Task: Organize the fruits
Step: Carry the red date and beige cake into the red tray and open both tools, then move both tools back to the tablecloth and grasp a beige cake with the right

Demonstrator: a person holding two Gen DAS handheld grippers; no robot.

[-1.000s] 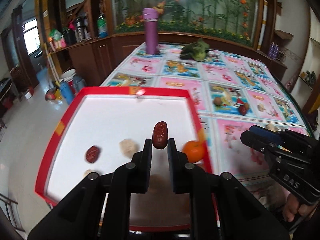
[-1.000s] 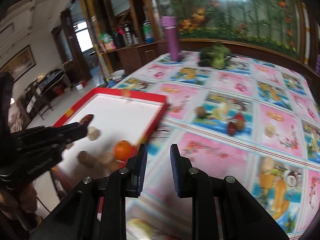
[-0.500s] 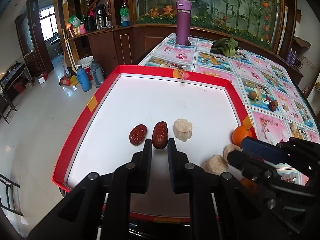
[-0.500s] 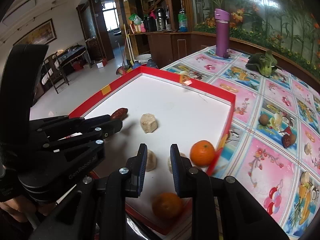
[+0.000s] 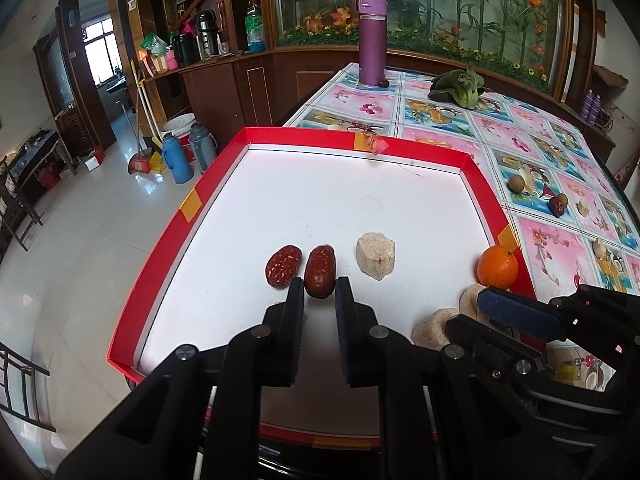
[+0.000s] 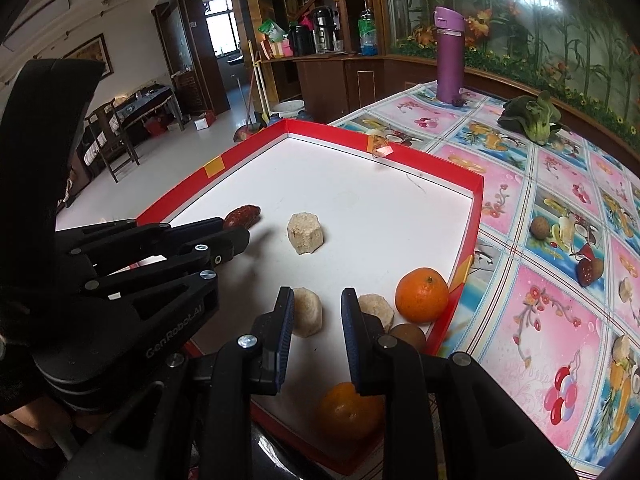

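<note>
- A red-rimmed tray (image 5: pixel 192 204) with a smooth white floor was seen on the table, its left edge hanging past the table side over a glossy tiled floor (image 5: pixel 80 240).
- Two wrinkled, dark red dates were lying side by side on the tray: the left date (image 5: pixel 283 266) was free, and the right date (image 5: pixel 320 271) was seen between the tips of the left gripper (image 5: pixel 319 292). The jaws stood close to its sides, but whether it was pinched or already released could not be told.
- A pale, rough, faceted chunk (image 5: pixel 376 255) was placed just right of the dates.
- The right gripper (image 6: pixel 316 300) was held with its jaws apart and nothing between them; a second pale chunk (image 6: pixel 306 316) was seen just beside its left finger and a third (image 6: pixel 376 310) behind its right finger.
- A round orange (image 6: pixel 422 294) with dimpled peel was resting against the right tray wall.
- Only the right wrist view showed another orange (image 6: pixel 348 410) near the front edge and a small brown round fruit (image 6: pixel 408 336).
- A purple cylindrical flask (image 5: pixel 372 40) and a leafy green vegetable (image 5: pixel 460 88) were standing far off on the glossy printed tablecloth (image 6: pixel 540 312).
</note>
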